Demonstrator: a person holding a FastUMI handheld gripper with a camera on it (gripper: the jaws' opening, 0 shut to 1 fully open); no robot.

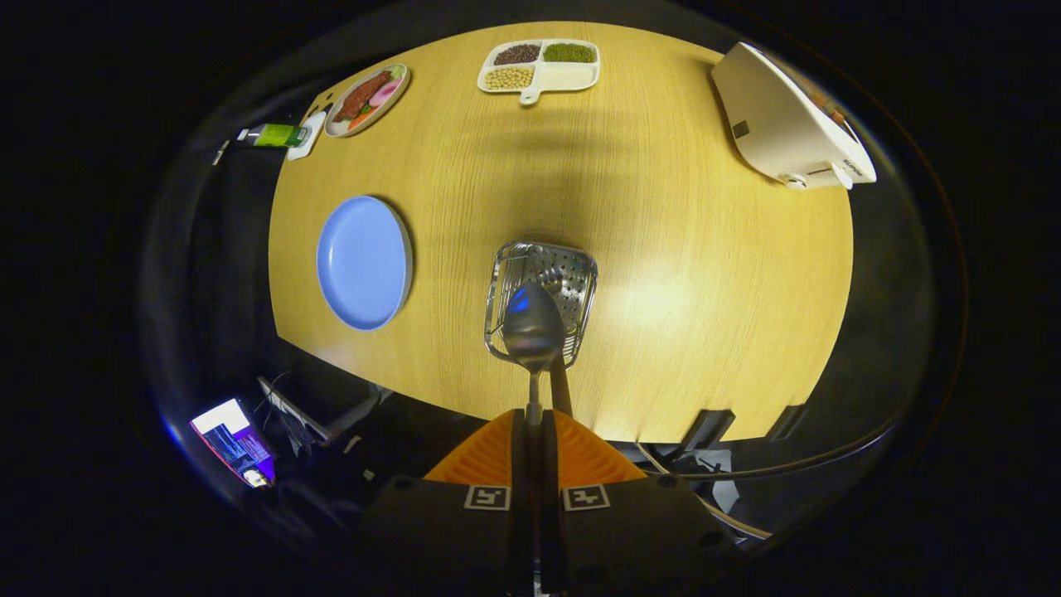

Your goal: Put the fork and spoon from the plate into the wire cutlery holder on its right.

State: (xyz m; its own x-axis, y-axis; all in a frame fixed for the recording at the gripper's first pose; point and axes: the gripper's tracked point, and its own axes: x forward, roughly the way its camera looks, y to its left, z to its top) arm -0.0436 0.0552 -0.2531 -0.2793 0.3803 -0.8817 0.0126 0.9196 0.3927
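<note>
Tool (537, 431) clamped on spoon (533, 332) handle, bowl hanging directly above wire cutlery holder (580, 278) on counter (663, 249). Plate (363, 262) left of holder, bare. Fork apparently already inside holder. Judged: spoon drop remaining.

Gripper (535, 419) fingers clamp spoon (532, 327) handle; bowl hangs above wire cutlery holder (580, 278). Blue plate (363, 262) lies left on wooden table (663, 207).
</note>
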